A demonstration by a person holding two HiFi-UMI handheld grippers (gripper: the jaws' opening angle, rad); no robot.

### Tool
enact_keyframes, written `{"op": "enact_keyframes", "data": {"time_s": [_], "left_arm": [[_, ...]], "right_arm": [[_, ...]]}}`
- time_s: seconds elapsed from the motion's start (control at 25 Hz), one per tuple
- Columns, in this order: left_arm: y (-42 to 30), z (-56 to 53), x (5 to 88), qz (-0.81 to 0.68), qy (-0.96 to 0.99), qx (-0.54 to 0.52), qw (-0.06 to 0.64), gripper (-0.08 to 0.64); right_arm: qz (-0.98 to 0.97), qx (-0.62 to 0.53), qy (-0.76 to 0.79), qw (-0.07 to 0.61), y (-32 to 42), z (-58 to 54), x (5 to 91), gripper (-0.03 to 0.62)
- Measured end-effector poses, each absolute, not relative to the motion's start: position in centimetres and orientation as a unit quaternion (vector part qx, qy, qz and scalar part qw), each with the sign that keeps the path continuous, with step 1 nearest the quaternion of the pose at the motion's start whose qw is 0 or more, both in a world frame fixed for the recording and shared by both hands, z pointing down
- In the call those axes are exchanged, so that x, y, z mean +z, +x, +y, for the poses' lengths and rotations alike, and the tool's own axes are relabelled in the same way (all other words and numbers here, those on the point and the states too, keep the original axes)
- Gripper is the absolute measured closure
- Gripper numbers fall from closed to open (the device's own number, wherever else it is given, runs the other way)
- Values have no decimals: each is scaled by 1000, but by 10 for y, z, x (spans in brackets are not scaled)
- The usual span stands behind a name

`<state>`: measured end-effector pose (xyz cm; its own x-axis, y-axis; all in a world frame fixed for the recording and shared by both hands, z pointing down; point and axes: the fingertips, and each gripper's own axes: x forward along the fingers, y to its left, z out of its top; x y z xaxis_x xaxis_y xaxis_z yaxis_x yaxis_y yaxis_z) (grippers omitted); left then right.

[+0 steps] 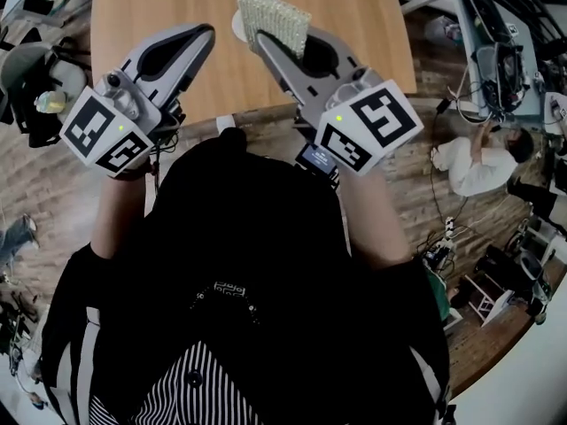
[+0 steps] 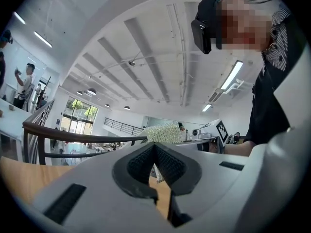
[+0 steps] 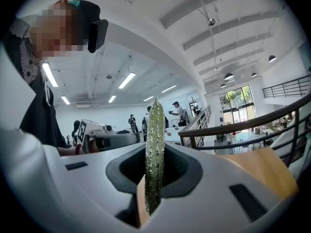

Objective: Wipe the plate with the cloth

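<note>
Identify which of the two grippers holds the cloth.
The right gripper: its jaws are clamped on the knobbly cloth, which stands up between them. The left gripper has its jaws together on nothing.

No word or number can be read. The marker cube [image 1: 106,129] on the left gripper [image 1: 202,34] and its twin [image 1: 368,124] on the right gripper [image 1: 264,44] bear only black-and-white square patterns. Below the cubes, the white print [image 1: 229,289] on the person's black top is too small to read.
</note>
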<state>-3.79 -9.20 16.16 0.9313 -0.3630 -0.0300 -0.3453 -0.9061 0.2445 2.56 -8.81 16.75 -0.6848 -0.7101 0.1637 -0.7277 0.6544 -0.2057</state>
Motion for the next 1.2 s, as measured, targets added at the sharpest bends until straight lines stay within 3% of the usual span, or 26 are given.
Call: {"op": "enact_keyframes", "data": {"time_s": [1.2], "left_arm": [[-25, -221, 208, -230, 959, -5, 166, 566]], "right_arm": [[-918, 170, 356, 37, 40, -246, 196, 541]]}}
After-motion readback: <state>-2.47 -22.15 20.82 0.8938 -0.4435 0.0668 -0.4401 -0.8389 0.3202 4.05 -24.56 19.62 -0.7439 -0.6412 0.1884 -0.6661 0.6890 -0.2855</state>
